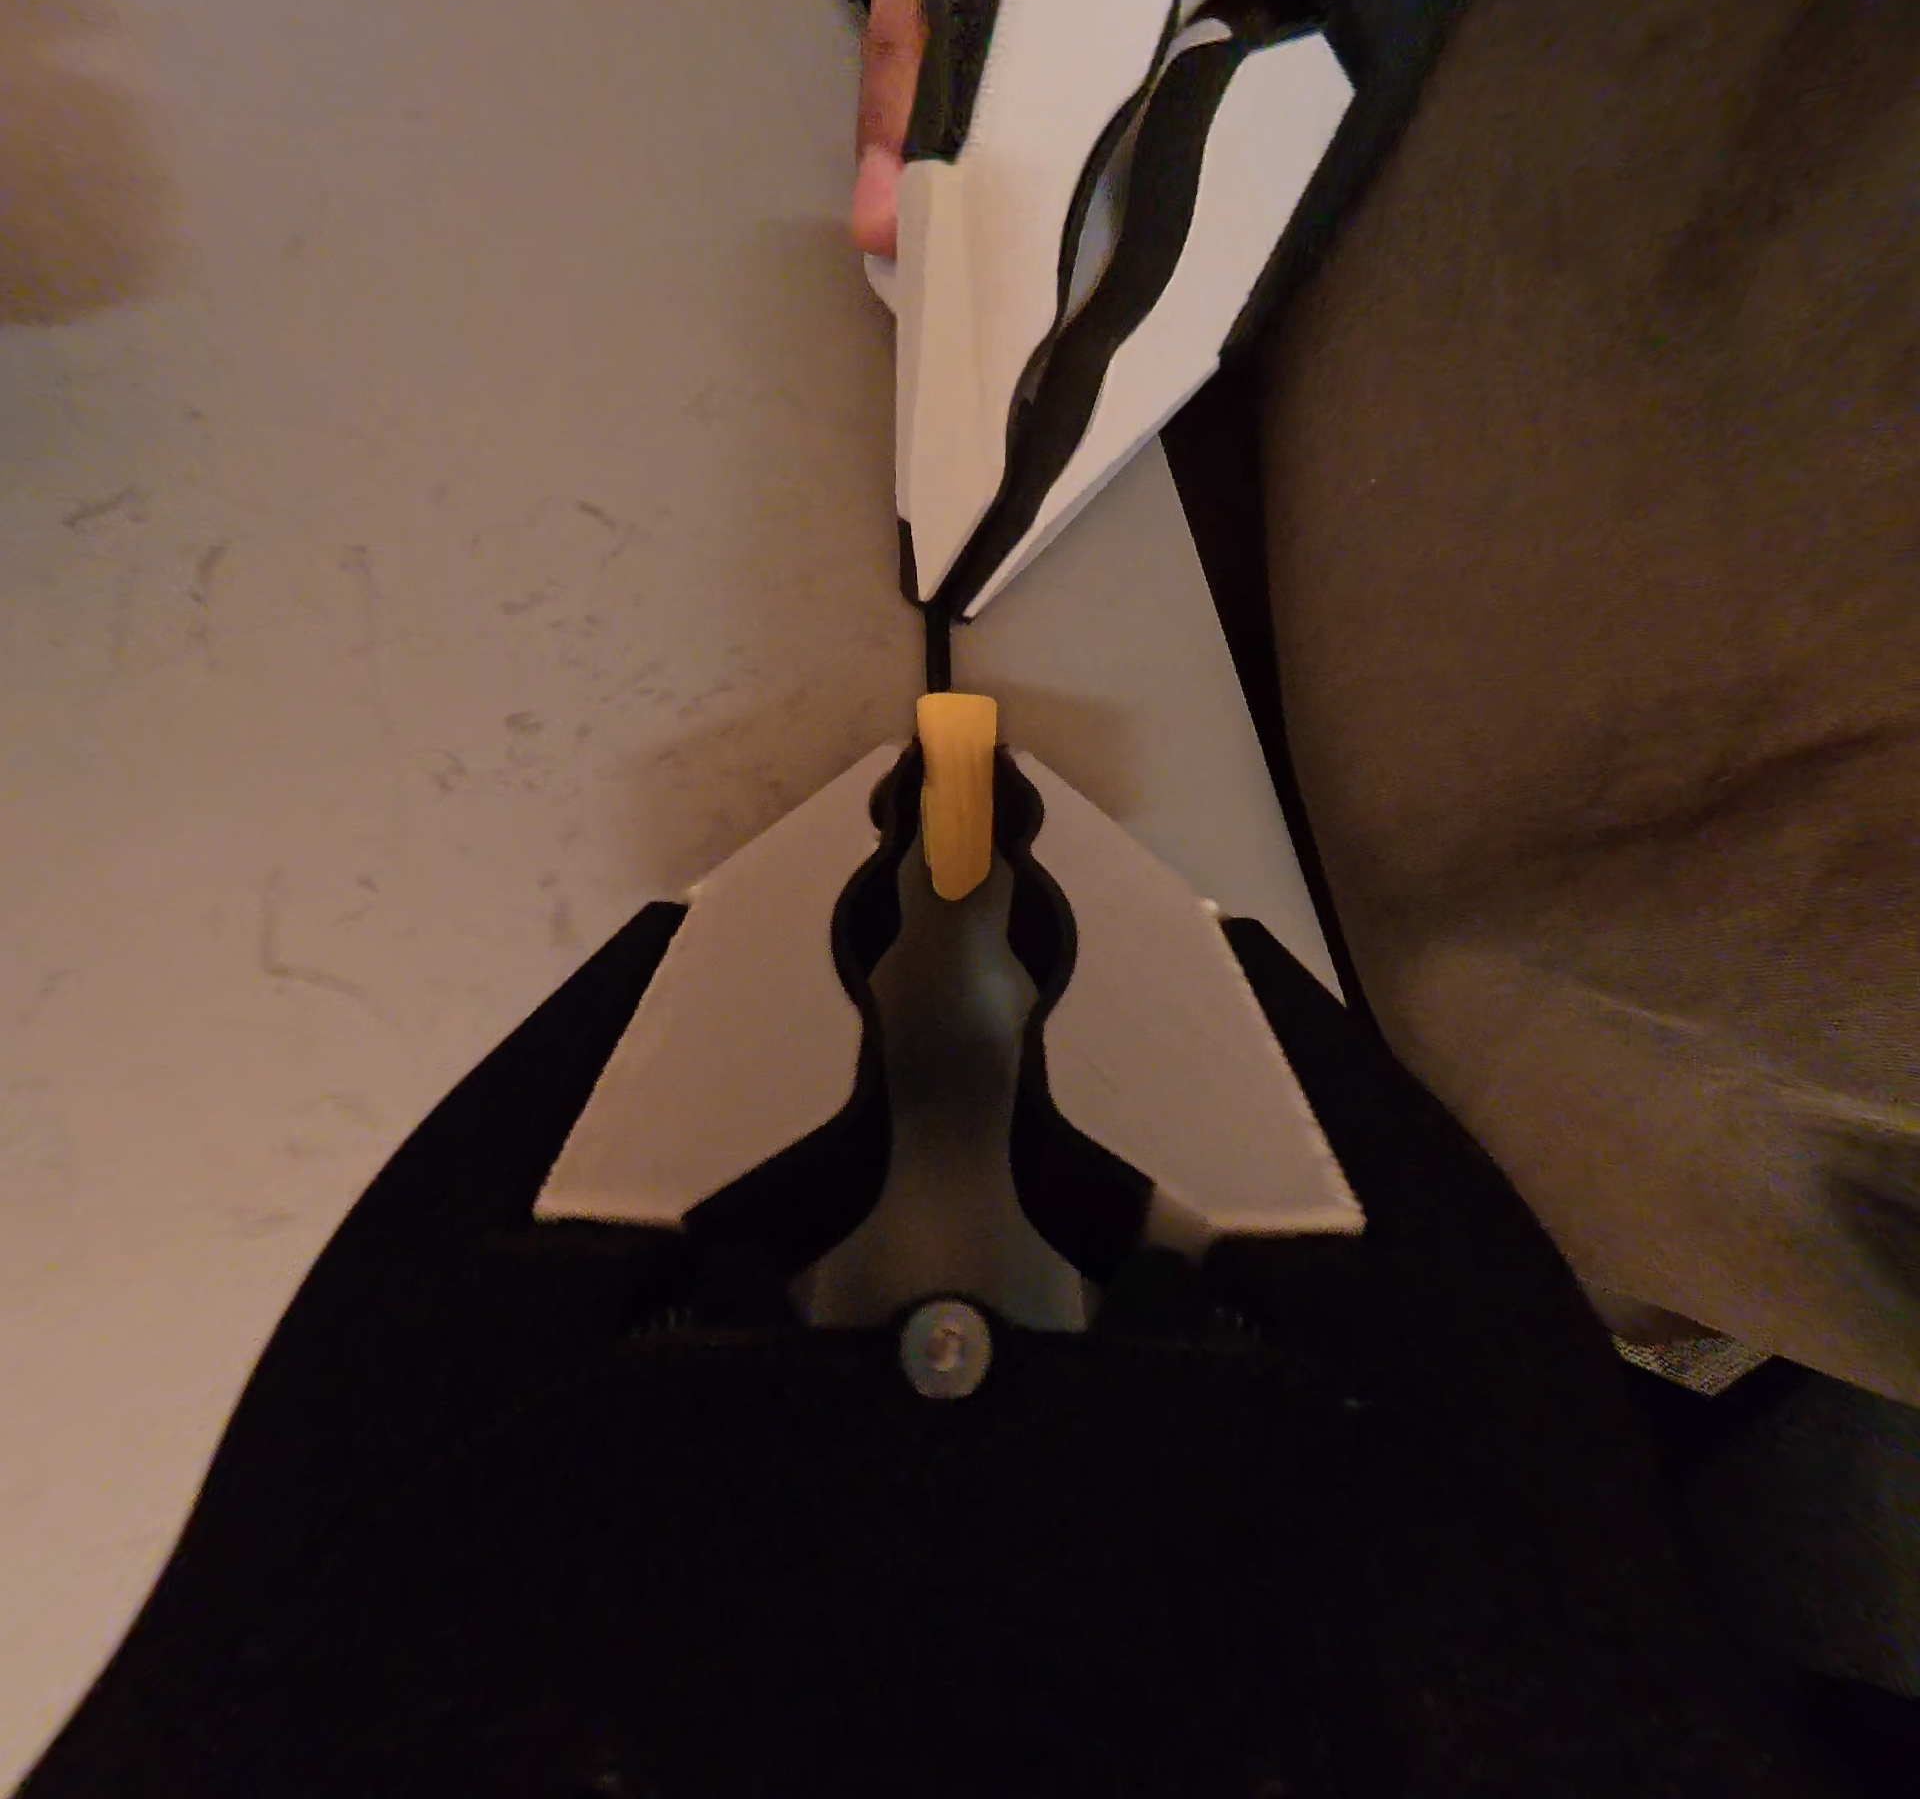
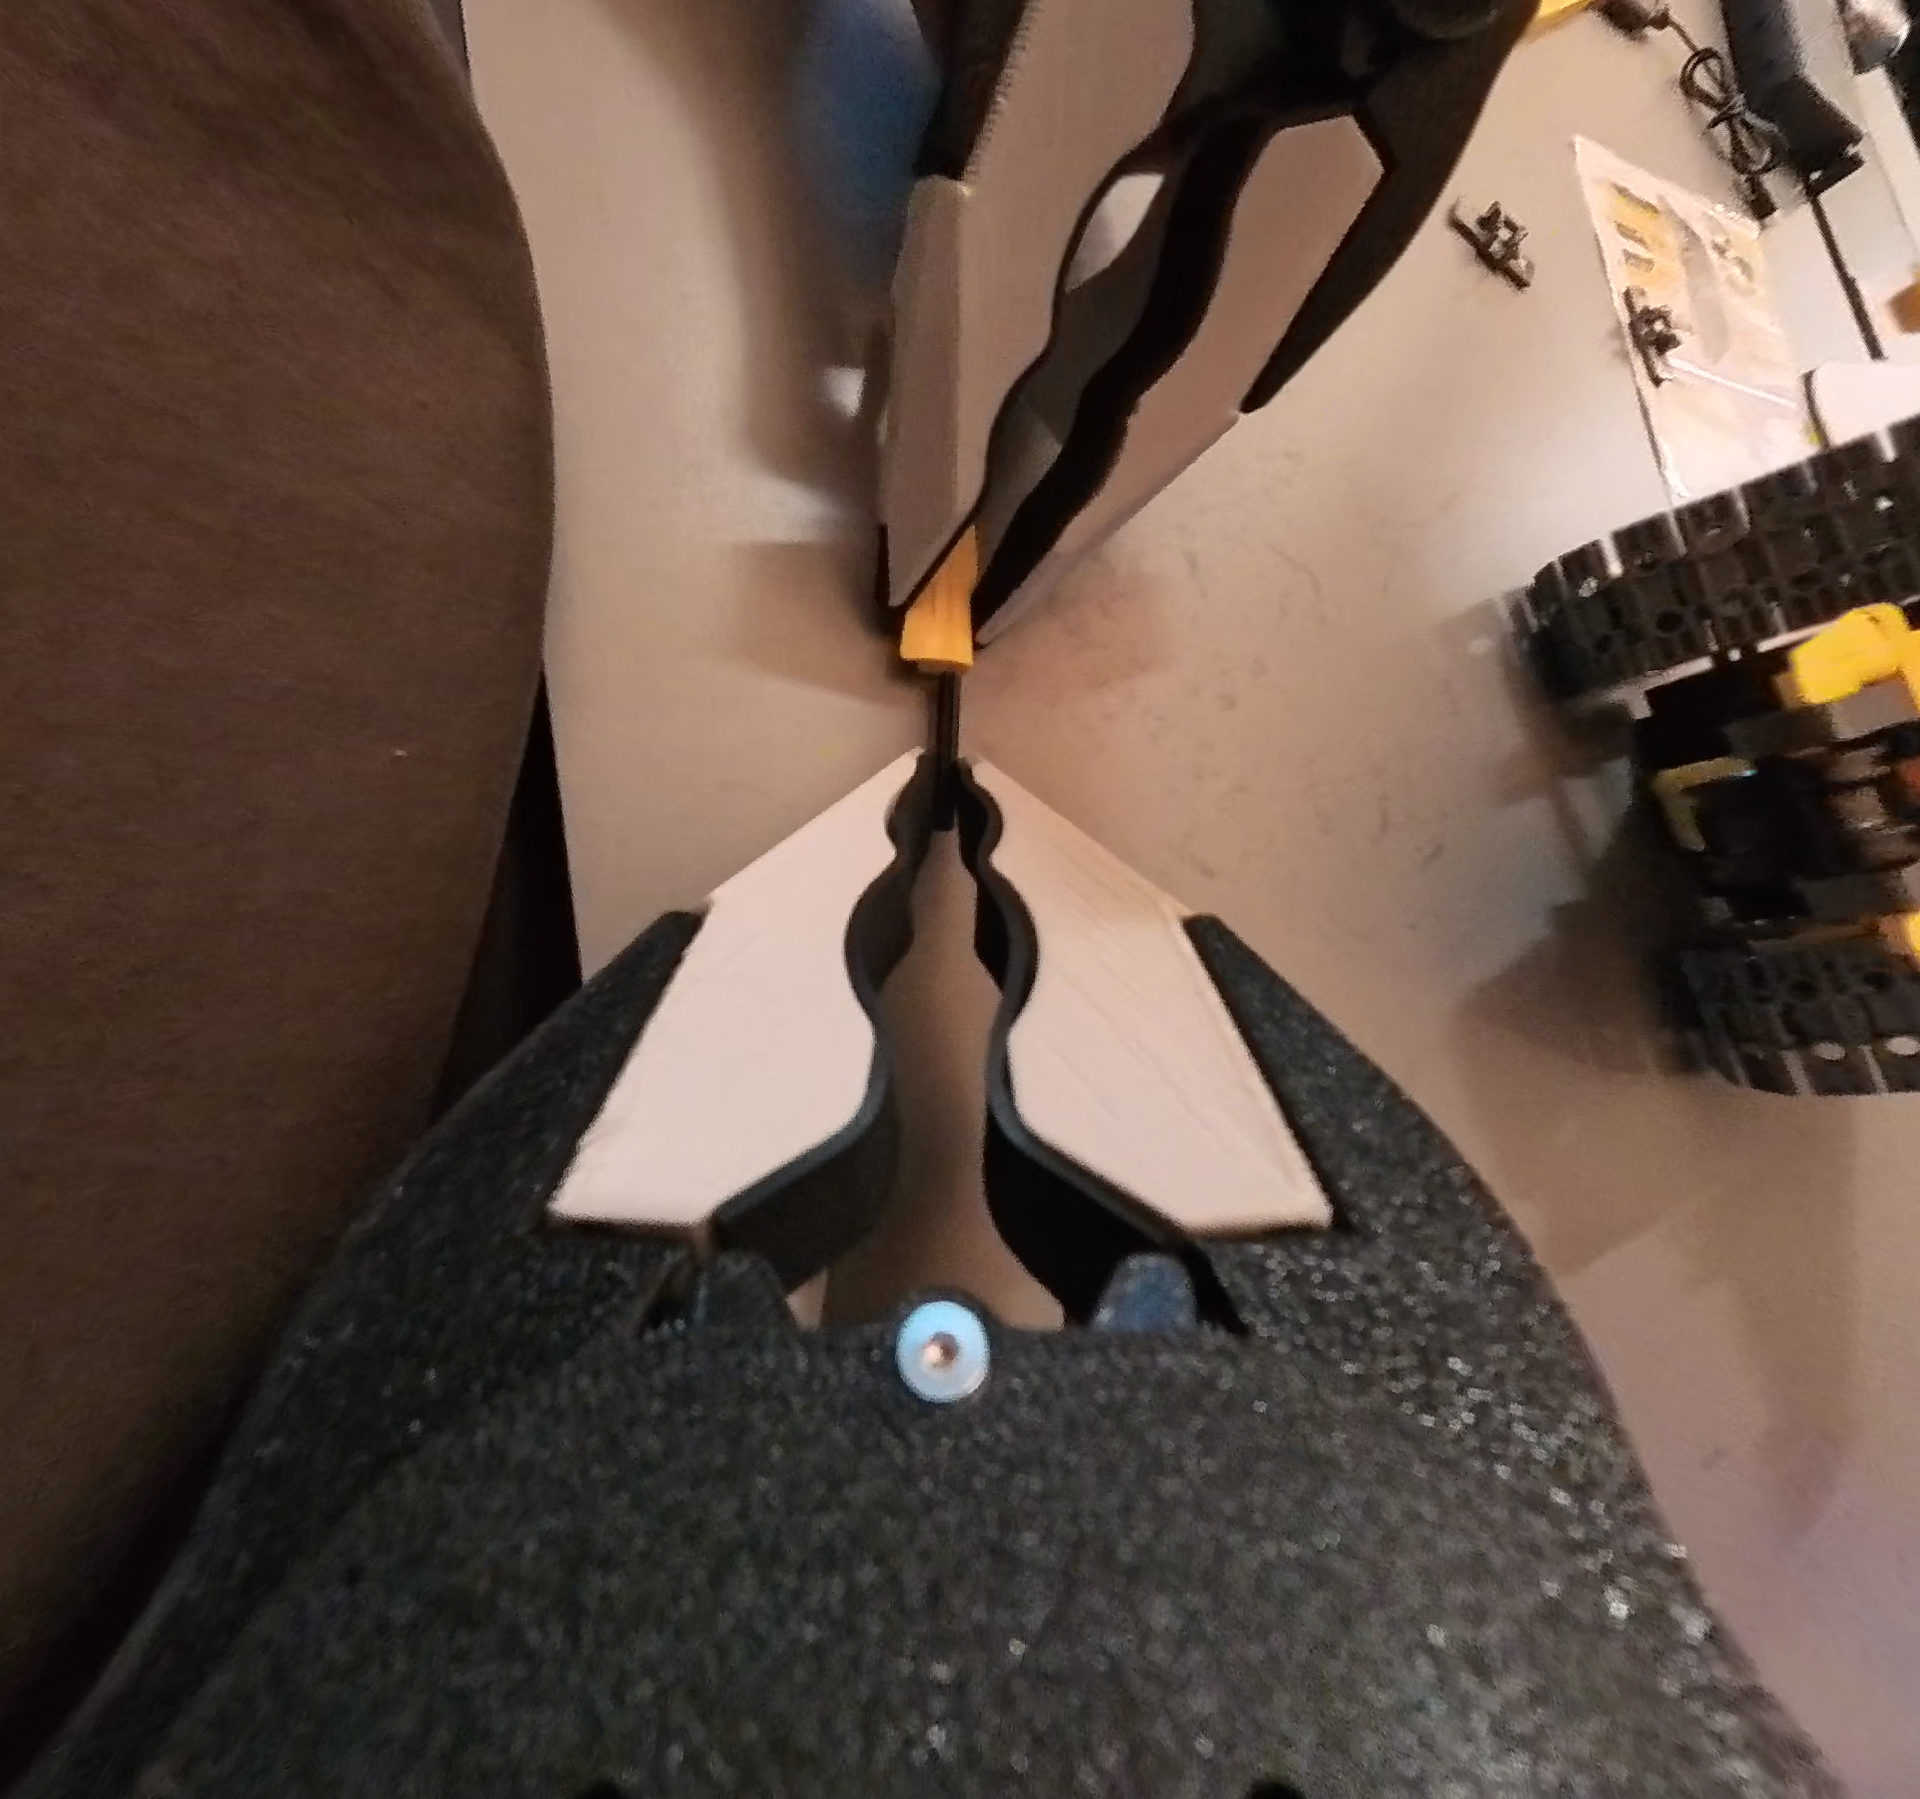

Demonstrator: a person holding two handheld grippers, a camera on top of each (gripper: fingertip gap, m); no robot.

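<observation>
A hobby workbench: scuffed tabletop; tracked model (half-built); cables.

Both views: warm, dim indoor light, yellowish cast. Left wrist view: table evenly lit, soft shadow pooled beside left gripper tips; vague brown smear at upper left edge, out of focus. Black gripper body crushed to featureless dark. Right wrist view: sensor grain visible on right gripper body (speckled noise). Tracked vehicle model at right edge motion-blurred. Strong fisheye bending at borders; no glare.
</observation>
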